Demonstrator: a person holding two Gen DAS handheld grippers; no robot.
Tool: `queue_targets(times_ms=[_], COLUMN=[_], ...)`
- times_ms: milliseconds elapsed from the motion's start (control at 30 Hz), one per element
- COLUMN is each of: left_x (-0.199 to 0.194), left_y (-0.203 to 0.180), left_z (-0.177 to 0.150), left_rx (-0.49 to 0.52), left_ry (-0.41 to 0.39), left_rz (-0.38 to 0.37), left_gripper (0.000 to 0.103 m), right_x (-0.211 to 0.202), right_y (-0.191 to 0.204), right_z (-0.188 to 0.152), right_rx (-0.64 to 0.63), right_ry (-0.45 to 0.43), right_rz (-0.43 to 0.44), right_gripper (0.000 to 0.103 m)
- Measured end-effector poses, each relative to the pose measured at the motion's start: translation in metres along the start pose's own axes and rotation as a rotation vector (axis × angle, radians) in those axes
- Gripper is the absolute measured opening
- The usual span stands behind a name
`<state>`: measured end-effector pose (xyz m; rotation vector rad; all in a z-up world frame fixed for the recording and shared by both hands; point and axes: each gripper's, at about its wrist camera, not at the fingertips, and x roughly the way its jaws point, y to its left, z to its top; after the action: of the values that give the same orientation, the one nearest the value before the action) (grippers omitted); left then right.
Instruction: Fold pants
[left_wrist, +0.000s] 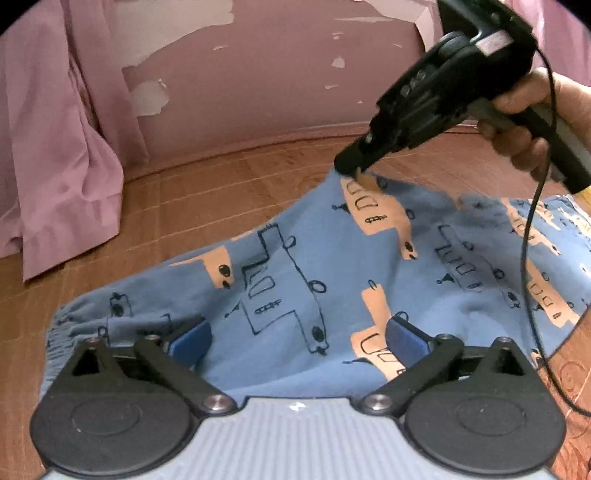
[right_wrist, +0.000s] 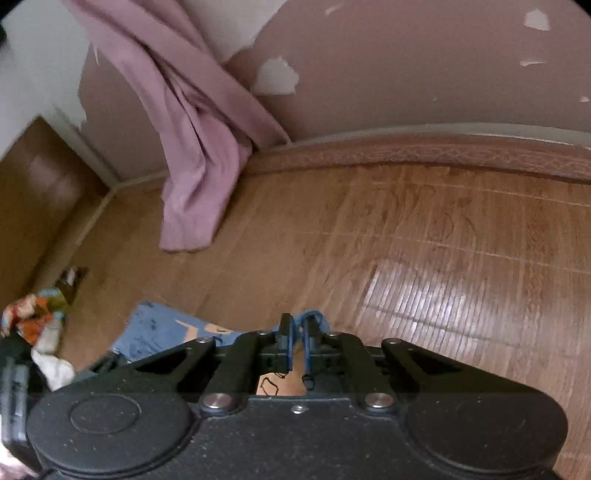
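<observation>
Pants (left_wrist: 314, 266) pinched in right tongs (left_wrist: 356, 173)

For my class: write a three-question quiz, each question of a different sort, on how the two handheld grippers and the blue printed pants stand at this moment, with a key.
1. True or false: the right gripper pinches a raised peak of the blue cotton pants with the peach and outlined vehicle print.
2. The left gripper is: A) shut on the pants; B) open, with its blue pads spread over the cloth; C) out of view.
3. Fill in: the pants lie on a brown ___ mat beside a hanging mauve curtain.

Key: 1 true; 2 B; 3 slatted (bamboo-like).
</observation>
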<state>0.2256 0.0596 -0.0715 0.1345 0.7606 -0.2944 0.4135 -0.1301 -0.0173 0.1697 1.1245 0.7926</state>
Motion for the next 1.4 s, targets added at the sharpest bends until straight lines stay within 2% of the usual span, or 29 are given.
queue_targets(times_ms=[100, 167, 200, 333, 467, 500, 567, 600, 633, 667, 700, 733, 767, 800, 833, 867, 933, 967, 1033, 1133, 1233, 1300, 1400], left_x=[-0.002, -0.005, -0.006, -0.019, -0.04, -0.041, -0.041, -0.042, -0.045, -0.046, -0.048, -0.048, -0.049, -0.051, -0.052, -0.053, -0.056, -0.059, -0.067, -0.066, -0.045, -0.027, 0.001], left_y=[-0.001, -0.001, -0.001, 0.003, 0.017, 0.023, 0.033, 0.037, 0.04, 0.042, 0.043, 0.043, 0.042, 0.04, 0.038, 0.035, 0.027, 0.02, 0.002, -0.041, -0.104, -0.154, -0.229], left_z=[0.001, 0.0, 0.001, 0.002, -0.014, -0.018, -0.024, -0.028, -0.03, -0.031, -0.03, -0.029, -0.027, -0.027, -0.025, -0.023, -0.014, -0.008, 0.01, 0.05, 0.096, 0.125, 0.166], left_rx=[0.001, 0.0, 0.003, 0.013, -0.022, -0.046, -0.076, -0.074, -0.071, -0.065, -0.056, -0.041, -0.017, 0.006, 0.017, 0.02, 0.012, 0.013, 0.044, 0.141, 0.301, 0.423, 0.586], left_ry=[0.002, 0.004, 0.01, 0.015, -0.002, 0.014, 0.056, 0.073, 0.078, 0.093, 0.114, 0.137, 0.163, 0.176, 0.189, 0.204, 0.234, 0.232, 0.194, 0.143, 0.148, 0.166, 0.249], left_rz=[0.009, 0.01, 0.009, 0.047, 0.062, 0.059, 0.069, 0.061, 0.043, 0.033, 0.027, 0.027, 0.037, 0.051, 0.067, 0.087, 0.144, 0.16, 0.136, 0.064, 0.008, 0.005, -0.043], left_gripper=[0.103, 0.103, 0.103, 0.102, 0.098, 0.098, 0.097, 0.098, 0.098, 0.099, 0.1, 0.1, 0.1, 0.101, 0.101, 0.101, 0.098, 0.098, 0.1, 0.103, 0.103, 0.103, 0.103], right_x=[0.014, 0.008, 0.001, -0.038, -0.055, -0.057, -0.059, -0.062, -0.07, -0.075, -0.082, -0.092, -0.103, -0.115, -0.127, -0.138, -0.162, -0.177, -0.207, -0.247, -0.266, -0.271, -0.27], right_y=[-0.008, -0.012, -0.014, -0.003, 0.008, 0.009, 0.01, 0.01, 0.011, 0.013, 0.015, 0.016, 0.016, 0.015, 0.012, 0.008, 0.0, -0.005, -0.019, -0.043, -0.067, -0.081, -0.106], right_z=[0.0, 0.0, 0.0, -0.018, -0.076, -0.091, -0.121, -0.134, -0.148, -0.156, -0.163, -0.171, -0.179, -0.187, -0.197, -0.205, -0.224, -0.233, -0.248, -0.269, -0.287, -0.294, -0.306], right_rx=[0.038, 0.047, 0.04, -0.036, -0.054, -0.06, -0.101, -0.131, -0.168, -0.177, -0.181, -0.172, -0.162, -0.158, -0.16, -0.165, -0.154, -0.124, -0.036, 0.121, 0.25, 0.312, 0.404], right_ry=[0.039, 0.016, -0.001, -0.064, -0.033, -0.028, -0.041, -0.062, -0.113, -0.125, -0.139, -0.144, -0.149, -0.156, -0.151, -0.138, -0.156, -0.178, -0.239, -0.366, -0.439, -0.462, -0.422], right_rz=[-0.013, -0.043, -0.041, -0.045, 0.044, 0.025, -0.088, -0.138, -0.183, -0.246, -0.284, -0.319, -0.331, -0.332, -0.344, -0.387, -0.478, -0.511, -0.547, -0.623, -0.667, -0.659, -0.668], right_gripper=[0.01, 0.032, 0.035, 0.038, 0.037, 0.037, 0.038, 0.035, 0.037, 0.037, 0.041, 0.056, 0.064, 0.067, 0.074, 0.078, 0.08, 0.088, 0.102, 0.102, 0.102, 0.102, 0.102])
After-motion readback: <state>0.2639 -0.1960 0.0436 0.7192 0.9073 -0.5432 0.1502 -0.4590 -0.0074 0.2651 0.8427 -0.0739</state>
